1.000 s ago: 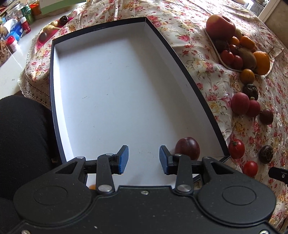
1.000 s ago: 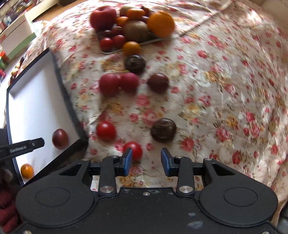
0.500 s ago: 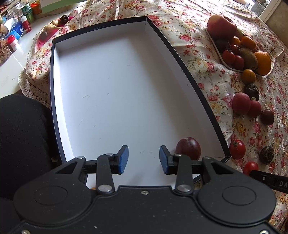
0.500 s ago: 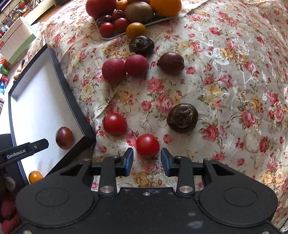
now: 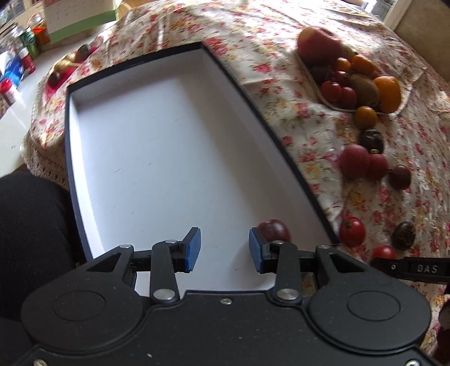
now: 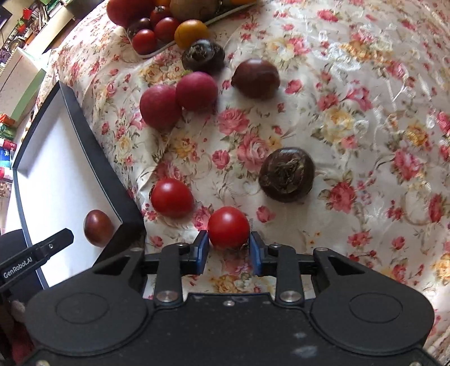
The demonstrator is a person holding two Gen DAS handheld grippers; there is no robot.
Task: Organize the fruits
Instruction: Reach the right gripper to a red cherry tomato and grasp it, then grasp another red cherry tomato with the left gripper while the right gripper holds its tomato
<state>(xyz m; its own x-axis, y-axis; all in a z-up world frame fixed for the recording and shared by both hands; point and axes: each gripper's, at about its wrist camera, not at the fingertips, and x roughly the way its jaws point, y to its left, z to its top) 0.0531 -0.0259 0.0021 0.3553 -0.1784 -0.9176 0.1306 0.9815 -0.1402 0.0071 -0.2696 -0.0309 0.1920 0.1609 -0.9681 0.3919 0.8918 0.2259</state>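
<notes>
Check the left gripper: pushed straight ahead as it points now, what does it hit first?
Probably the white floor of the box. The left gripper is open and aimed down its length; the dark plum sits just right of that line. Depth is uncertain.

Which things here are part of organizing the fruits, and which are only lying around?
Part of the job:
red tomato between the right gripper pads
white box
dark plum in it
fruit plate

Lying around:
cans
green-edged carton
</notes>
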